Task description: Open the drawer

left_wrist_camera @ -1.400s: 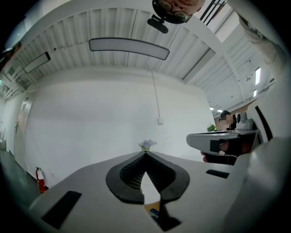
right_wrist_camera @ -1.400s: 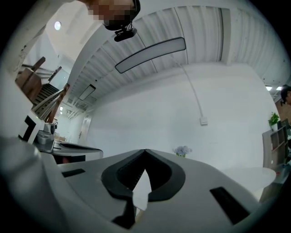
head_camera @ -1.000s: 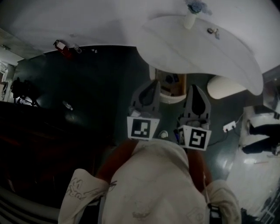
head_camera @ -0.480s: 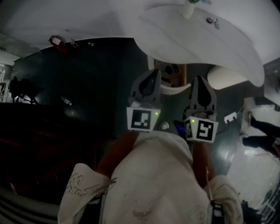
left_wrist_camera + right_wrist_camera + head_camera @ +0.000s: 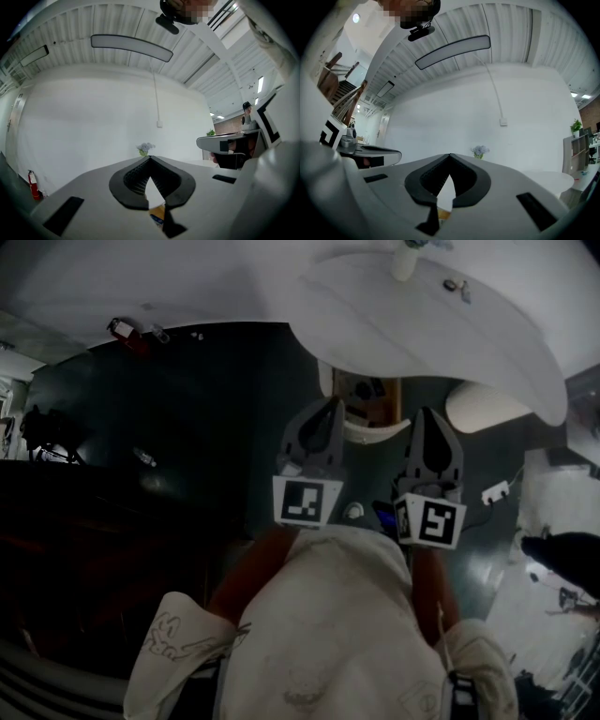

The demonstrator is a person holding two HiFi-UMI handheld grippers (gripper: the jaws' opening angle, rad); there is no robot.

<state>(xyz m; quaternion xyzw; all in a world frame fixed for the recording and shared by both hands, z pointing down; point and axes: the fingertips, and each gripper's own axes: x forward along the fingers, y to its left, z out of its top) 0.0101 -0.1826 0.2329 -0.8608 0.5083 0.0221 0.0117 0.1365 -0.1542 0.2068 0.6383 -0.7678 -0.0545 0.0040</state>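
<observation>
**Both claws shut, drawer untouched**

The left gripper (image 5: 328, 413) and right gripper (image 5: 428, 418) are side by side in front of the person's chest, pointing level. Both have their jaws pinched together with nothing in them (both gripper views show the same thing). The wood-coloured drawer unit (image 5: 367, 397) is tucked under the edge of the white table (image 5: 450, 343), just past the tips, and neither claw is on it.

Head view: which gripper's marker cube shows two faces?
The right gripper's cube: it sits angled, so a narrow second marker face shows on its picture-left side. The left gripper's cube shows only one face.
</observation>
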